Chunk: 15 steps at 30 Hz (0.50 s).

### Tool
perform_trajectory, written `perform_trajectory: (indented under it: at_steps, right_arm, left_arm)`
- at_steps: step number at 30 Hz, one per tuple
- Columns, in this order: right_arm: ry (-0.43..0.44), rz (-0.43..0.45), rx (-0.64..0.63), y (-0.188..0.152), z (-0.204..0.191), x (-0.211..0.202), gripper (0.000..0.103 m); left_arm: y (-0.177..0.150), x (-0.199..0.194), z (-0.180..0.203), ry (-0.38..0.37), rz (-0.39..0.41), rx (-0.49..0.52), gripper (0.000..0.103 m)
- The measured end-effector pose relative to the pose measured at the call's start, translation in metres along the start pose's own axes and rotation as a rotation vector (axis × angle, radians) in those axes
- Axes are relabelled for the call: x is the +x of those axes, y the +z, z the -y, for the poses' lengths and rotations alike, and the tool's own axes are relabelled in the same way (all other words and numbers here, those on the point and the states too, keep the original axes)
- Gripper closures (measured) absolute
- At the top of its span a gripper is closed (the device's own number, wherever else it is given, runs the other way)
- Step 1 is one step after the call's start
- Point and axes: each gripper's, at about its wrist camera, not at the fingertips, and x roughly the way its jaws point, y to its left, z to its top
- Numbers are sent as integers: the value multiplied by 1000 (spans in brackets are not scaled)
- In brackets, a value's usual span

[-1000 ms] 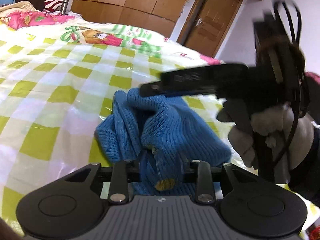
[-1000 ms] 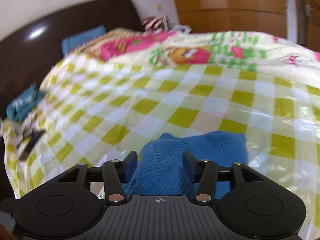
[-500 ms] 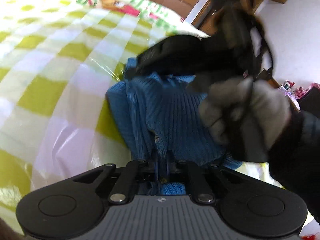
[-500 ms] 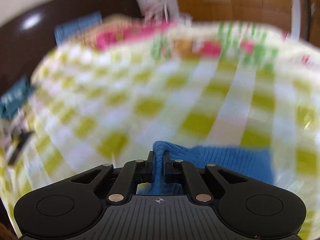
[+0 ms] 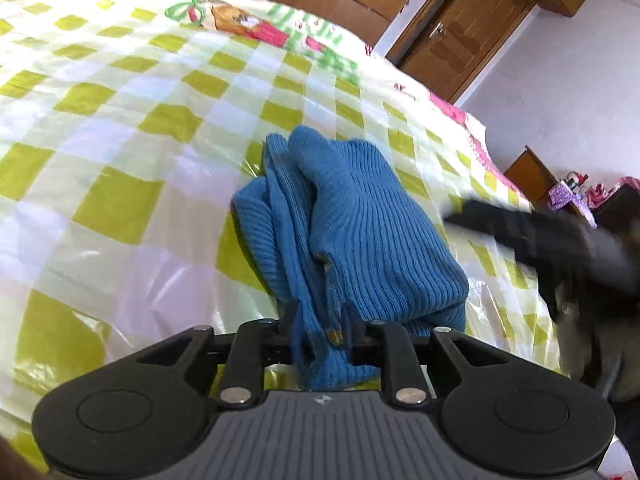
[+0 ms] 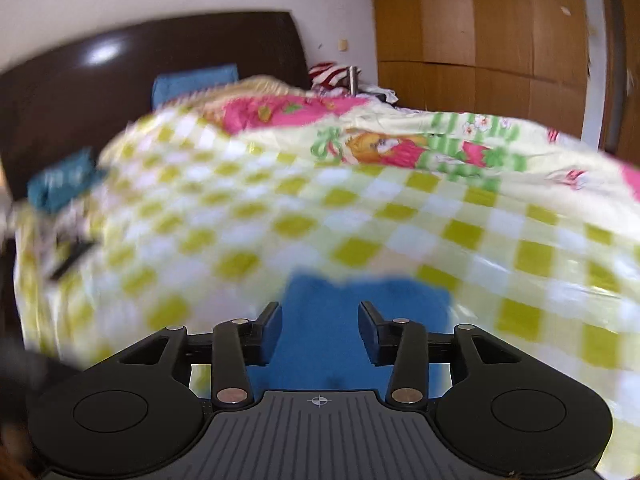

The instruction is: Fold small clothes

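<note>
Left gripper gripped blue sweater, jaws just loosened; right gripper just opened, empty, on checked bedspread; wardrobe beyond.

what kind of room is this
A bedroom, most likely: a bed with a green-checked cover, a dark headboard behind it, and a wooden wardrobe along the wall. A blue knit garment lies on the bed.

- Sweater lies bunched on the bed.
- Wardrobe stands behind the bed.
- Headboard stands at its far left.
</note>
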Motion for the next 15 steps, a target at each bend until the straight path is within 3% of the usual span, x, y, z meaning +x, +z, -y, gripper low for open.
perform_trajectory:
  at_steps: [3,6,12,15]
  right_arm:
    - [-48,-32,-147,-38,-16,-17,62]
    - [-60,-38,-253,-64,-29,-24,61]
    - [-116,-19,-398,-92,-36,-17,56]
    - [-124,-2,-404,-97,-34,-16,55]
  left_arm:
    - [0,11,14,30,-17,39,57]
    - [0,19,24,81,-16,48,54]
    - [3,34,42,144,-26,137,47]
    - [6,35,37,145,-47,105,48]
